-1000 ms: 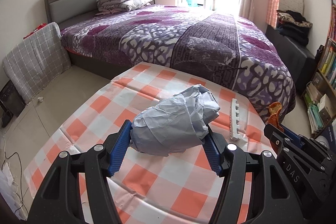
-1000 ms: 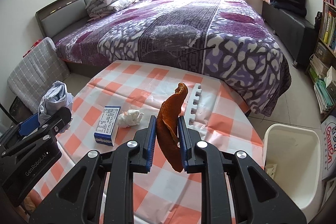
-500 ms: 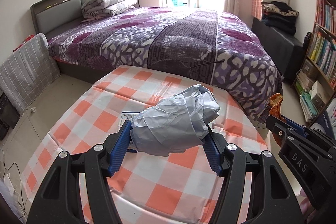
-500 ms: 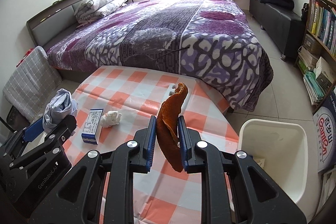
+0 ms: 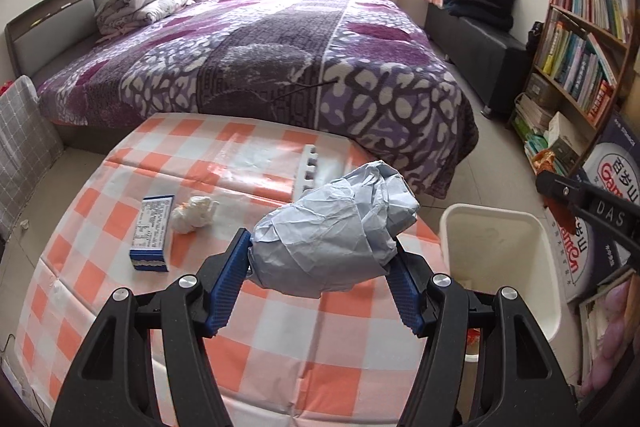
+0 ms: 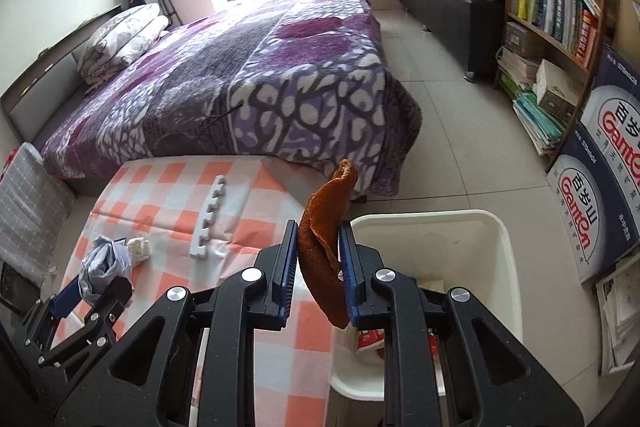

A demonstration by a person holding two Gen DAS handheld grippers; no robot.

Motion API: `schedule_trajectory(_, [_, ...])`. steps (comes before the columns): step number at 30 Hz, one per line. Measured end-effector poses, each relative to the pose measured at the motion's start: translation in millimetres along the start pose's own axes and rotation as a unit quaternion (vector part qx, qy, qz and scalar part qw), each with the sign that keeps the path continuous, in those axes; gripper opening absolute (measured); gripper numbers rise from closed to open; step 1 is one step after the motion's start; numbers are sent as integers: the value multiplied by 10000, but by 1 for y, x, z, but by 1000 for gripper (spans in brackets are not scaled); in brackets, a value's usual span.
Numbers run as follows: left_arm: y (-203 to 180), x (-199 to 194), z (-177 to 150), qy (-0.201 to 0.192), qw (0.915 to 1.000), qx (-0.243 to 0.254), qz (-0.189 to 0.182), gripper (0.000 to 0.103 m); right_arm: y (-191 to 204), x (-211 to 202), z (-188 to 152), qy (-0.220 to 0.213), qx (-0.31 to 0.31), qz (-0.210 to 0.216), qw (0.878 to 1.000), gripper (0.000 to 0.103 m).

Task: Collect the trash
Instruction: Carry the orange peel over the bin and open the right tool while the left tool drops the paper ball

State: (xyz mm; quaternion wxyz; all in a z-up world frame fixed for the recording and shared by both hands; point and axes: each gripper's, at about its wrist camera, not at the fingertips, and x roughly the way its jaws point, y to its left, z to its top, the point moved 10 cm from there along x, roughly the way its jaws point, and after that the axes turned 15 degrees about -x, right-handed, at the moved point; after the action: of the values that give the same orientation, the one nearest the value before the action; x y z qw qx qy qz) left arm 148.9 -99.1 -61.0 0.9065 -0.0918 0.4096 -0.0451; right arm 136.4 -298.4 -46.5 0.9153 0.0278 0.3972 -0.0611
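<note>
In the left view our left gripper [image 5: 320,281] pinches the paper wad [image 5: 334,231] over the table's [image 5: 280,347] near right edge, short of the bin [image 5: 500,227]; releasing now would miss. In the right view our right gripper [image 6: 318,269] nips the peel [image 6: 326,243] at the bin's [image 6: 460,247] left rim, where it could snag.

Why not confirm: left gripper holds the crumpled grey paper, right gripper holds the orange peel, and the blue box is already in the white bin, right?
Not quite. The blue box still lies on the checked tablecloth, beside the tissue wad, as the left wrist view shows. The left gripper does hold the crumpled grey paper; the right gripper holds the orange peel, by the white bin.
</note>
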Motion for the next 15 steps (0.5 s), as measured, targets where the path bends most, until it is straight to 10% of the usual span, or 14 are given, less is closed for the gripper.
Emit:
schedule_trajectory(2, [-17, 3, -10, 106, 9998, 119, -116, 64, -20, -2, -2, -13, 223, -94, 9997, 23])
schedule_trajectory(6, [-46, 11, -29, 416, 9981, 233, -400, 64, -58, -7, -6, -69, 638, -322, 9974, 56])
schedule_trajectory(15, [-102, 26, -74, 1050, 9891, 484, -906, 64, -116, -12, -18, -84, 1266, -471, 9908, 75])
